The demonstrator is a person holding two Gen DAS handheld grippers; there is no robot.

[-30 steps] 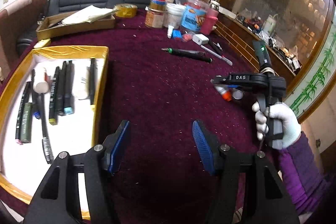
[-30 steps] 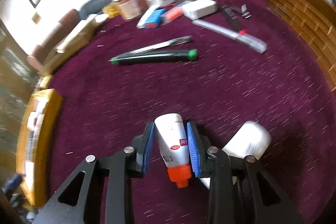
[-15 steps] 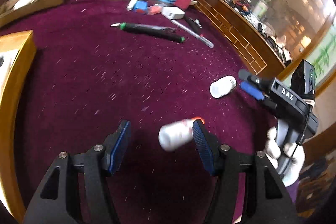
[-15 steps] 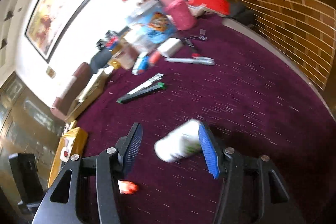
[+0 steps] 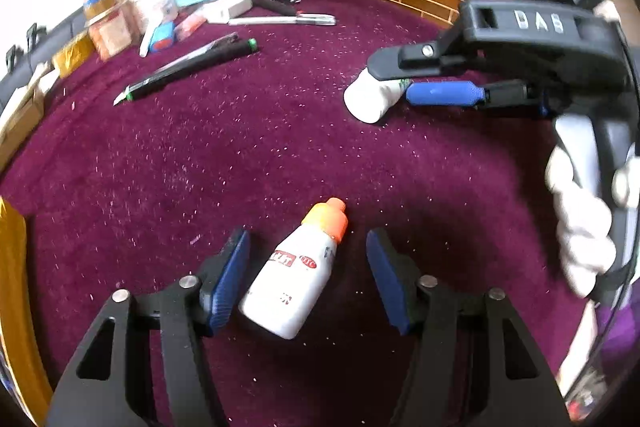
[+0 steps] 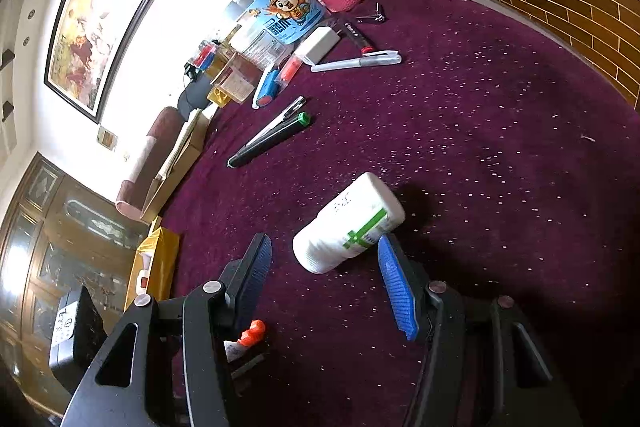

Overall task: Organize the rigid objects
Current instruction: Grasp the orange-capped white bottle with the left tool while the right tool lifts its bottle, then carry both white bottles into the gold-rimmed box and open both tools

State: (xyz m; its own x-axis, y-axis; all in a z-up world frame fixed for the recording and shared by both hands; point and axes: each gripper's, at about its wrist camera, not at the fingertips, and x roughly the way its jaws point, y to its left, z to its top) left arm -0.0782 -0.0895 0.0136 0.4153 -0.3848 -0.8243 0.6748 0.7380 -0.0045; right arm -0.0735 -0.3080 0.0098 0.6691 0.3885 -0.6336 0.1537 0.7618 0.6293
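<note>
The left gripper (image 5: 308,279) stands wide open around one orange-capped white bottle (image 5: 294,283) lying on the maroon cloth (image 5: 240,155), not gripping it. The right gripper (image 6: 324,283), also spread wide, brackets one white jar (image 6: 348,229) (green-marked label), its right pad touching. Farther off lie two dark pens (image 6: 270,135), then several crowded jars (image 6: 276,15), contents unreadable.

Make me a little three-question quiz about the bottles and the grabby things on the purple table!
1. True or false: the left hand-held gripper is shut on the orange-capped bottle.
2. What colour is the marking on the white bottle lying by the right hand-held gripper?
3. The orange-capped bottle is: A) upright B) lying down.

Key: 1. False, the jaws are open around it. 2. Green. 3. B.
</note>
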